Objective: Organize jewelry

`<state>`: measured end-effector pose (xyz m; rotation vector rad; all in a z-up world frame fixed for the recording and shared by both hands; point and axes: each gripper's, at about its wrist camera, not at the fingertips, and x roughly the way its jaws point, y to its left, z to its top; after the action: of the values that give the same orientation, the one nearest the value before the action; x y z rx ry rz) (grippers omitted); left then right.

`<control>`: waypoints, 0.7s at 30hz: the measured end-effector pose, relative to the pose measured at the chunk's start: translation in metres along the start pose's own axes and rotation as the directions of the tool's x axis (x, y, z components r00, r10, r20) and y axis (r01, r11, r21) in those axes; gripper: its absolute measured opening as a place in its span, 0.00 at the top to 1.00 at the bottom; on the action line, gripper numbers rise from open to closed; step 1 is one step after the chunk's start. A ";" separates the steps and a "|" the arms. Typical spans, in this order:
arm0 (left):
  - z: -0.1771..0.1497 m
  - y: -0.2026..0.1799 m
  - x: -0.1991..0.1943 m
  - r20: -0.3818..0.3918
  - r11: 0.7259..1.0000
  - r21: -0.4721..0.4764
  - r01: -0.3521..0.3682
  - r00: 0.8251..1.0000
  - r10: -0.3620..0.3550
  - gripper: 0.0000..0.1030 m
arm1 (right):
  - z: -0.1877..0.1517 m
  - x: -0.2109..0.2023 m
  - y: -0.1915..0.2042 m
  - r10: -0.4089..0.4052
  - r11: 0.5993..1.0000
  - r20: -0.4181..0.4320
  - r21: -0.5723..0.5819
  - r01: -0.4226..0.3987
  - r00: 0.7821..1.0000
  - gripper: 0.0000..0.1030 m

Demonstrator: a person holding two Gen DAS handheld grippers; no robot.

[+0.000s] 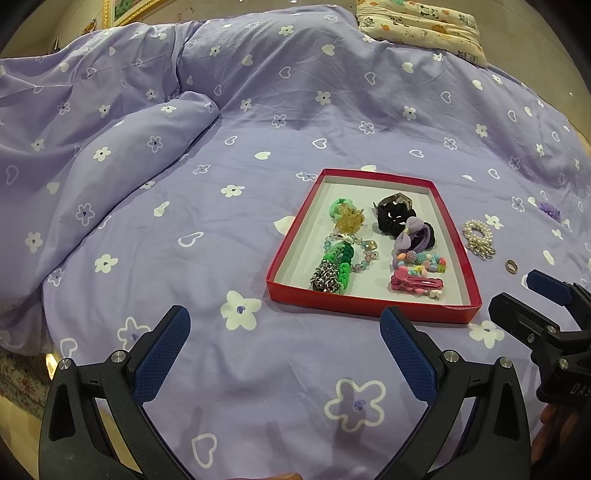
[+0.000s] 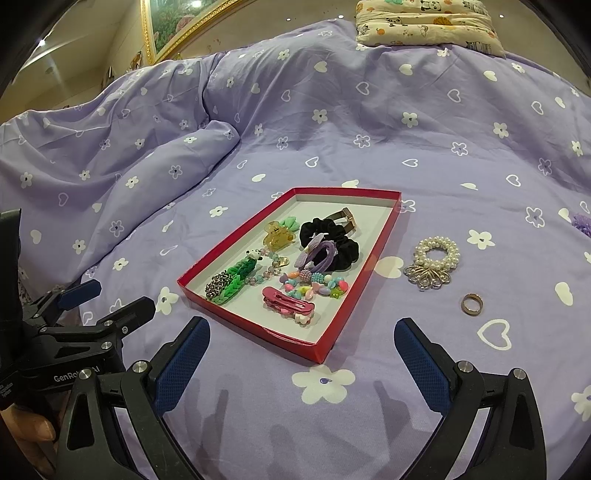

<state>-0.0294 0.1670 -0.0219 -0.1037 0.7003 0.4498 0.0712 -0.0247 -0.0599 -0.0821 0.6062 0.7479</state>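
Right wrist view gives me my right gripper hovering low over the bedspread, its blue-padded fingers spread wide with nothing between them. My left gripper is the same in its own view: spread, empty, held above the purple cover just short of the red tray. Each tool shows at the edge of the other's picture, the right one to the right of the tray, the left one to the left of it.

Moving outward, the red tray lies flat on the cover and already carries a load. Along its left side I see a green braided band, a silvery chain piece, a yellow claw clip and a pale bead bracelet. Along its right side lie pink hair clips, a string of coloured beads, a purple bow tie and a black scrunchie.

Outside the tray, on the bare cover to its right, sit a pearl scrunchie touching a metal filigree ornament, and nearer me a small ring, apart from both. A patterned pillow rests at the far end of the bed.
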 end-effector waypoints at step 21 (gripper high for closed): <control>0.000 0.001 -0.002 -0.002 1.000 0.001 0.000 1.000 0.000 0.00 | 0.001 -0.001 0.001 0.009 1.000 0.003 -0.005 -0.009 1.000 0.02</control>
<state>-0.0310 0.1670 -0.0205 -0.1033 0.7029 0.4495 0.0705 -0.0248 -0.0583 -0.0827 0.6021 0.7581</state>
